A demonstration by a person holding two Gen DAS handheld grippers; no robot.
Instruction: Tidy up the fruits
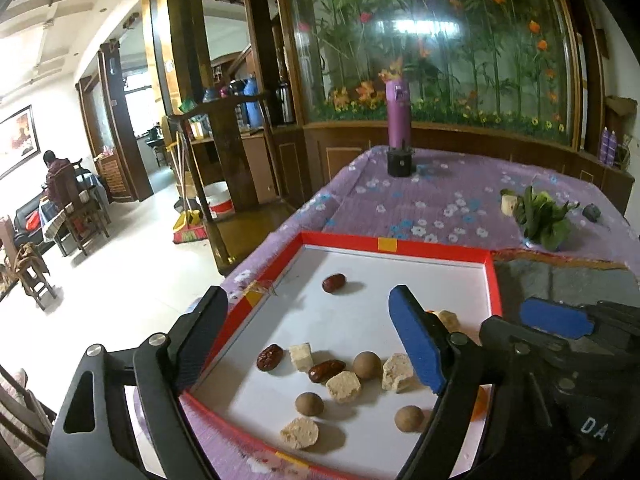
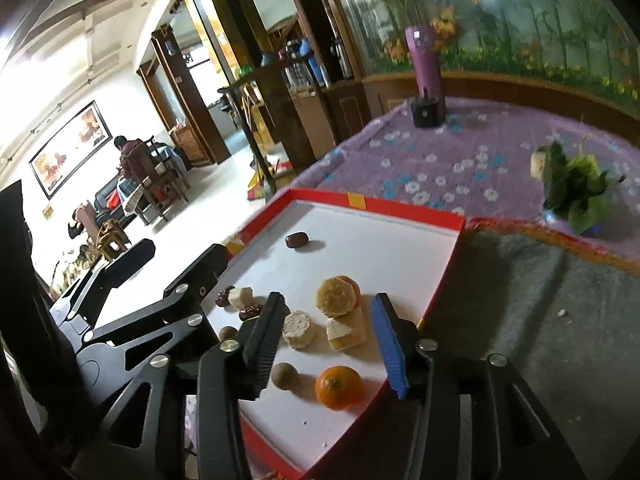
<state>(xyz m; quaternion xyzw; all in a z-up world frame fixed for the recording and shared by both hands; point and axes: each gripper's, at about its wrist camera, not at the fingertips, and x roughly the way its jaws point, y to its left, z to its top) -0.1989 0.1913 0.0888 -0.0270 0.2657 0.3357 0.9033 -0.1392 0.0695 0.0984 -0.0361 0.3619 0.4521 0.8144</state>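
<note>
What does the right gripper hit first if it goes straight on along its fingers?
Probably the pale food chunks: the right gripper, jaws open and empty, frames a round beige piece and a pale yellow wedge on the red-rimmed white tray. Depth is unclear.

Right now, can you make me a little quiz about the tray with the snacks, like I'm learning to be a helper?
1. True or false: the lone red date lies apart from the other pieces, toward the far side of the red-rimmed tray.
2. What is the right gripper holding? A) a mandarin B) a date C) nothing
3. Fill in: the leafy greens lie on the purple ______, outside the tray.

Key
1. True.
2. C: its jaws stand open over the tray, with pale cake chunks lying between them, not pinched. The whole mandarin rests on the tray.
3. Tablecloth.
</note>
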